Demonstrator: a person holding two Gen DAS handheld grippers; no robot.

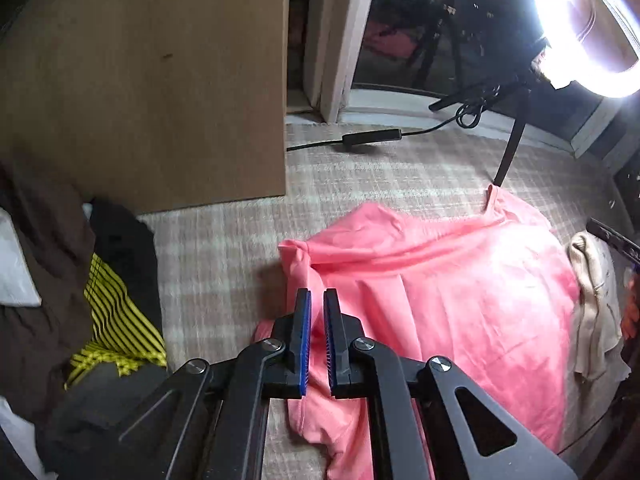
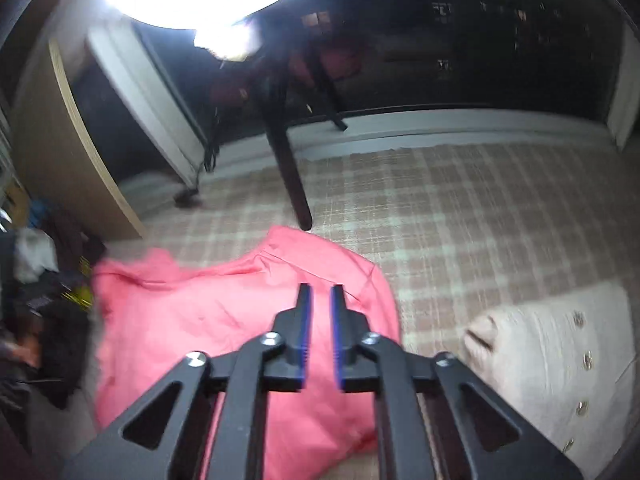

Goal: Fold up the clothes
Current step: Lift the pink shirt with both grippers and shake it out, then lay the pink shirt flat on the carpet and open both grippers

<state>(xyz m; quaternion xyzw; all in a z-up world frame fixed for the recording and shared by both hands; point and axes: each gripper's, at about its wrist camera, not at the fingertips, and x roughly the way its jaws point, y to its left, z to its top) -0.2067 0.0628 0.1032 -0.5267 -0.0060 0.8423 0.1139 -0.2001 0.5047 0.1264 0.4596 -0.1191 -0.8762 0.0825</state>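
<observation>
A pink garment [image 1: 452, 280] lies spread and creased on the plaid bedcover [image 1: 224, 248]. My left gripper [image 1: 317, 300] is over its left edge, its jaws nearly closed with a pinched ridge of pink cloth between the blue pads. In the right wrist view the same pink garment [image 2: 208, 320] fills the lower middle. My right gripper [image 2: 320, 296] hovers over its right part with a narrow gap between the jaws and nothing in them.
A pile of dark clothes with a yellow-and-black striped piece [image 1: 112, 320] lies at the left. A beige garment [image 1: 592, 304] with buttons [image 2: 560, 380] lies right of the pink one. A ring light [image 1: 592, 28] on a tripod leg [image 2: 292, 176] stands beyond. A wooden board [image 1: 152, 80] stands at the back left.
</observation>
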